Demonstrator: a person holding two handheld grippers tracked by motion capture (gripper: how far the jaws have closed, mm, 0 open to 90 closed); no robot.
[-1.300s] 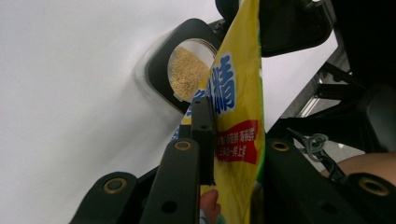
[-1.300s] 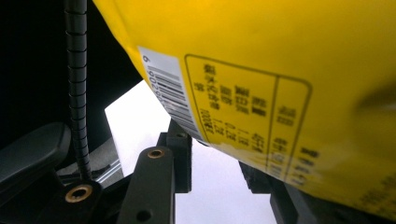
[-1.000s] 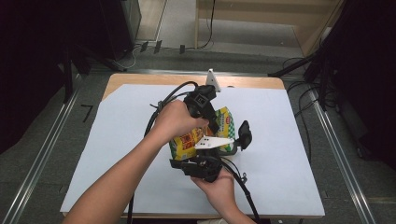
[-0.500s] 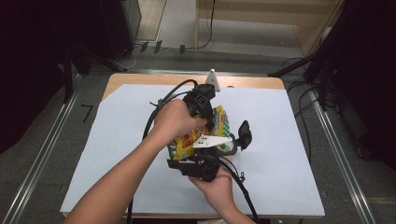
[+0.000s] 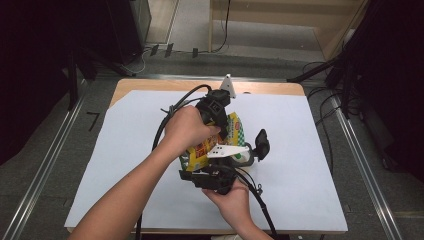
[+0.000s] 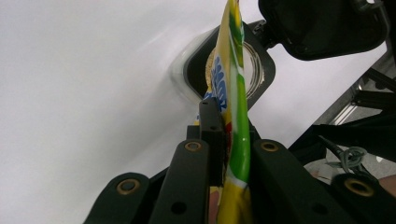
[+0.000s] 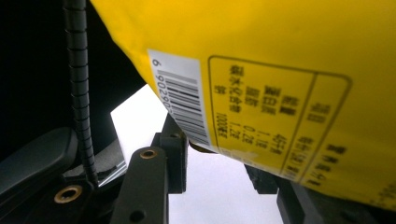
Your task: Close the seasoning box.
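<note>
Since the earlier pictures the left gripper (image 6: pixel 224 135) has finished closing and now clamps the yellow packet (image 6: pixel 233 93) by its edge. The right gripper (image 7: pixel 219 158) has its jaws just closing slightly, with the packet's lower corner between them. The packet tilts a little more.

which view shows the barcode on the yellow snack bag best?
Right gripper view: the white barcode label on the yellow plastic snack bag is close and sharp. The left gripper view shows the bag edge-on, clamped between black jaws; the high view shows its printed front, no barcode visible.
</note>
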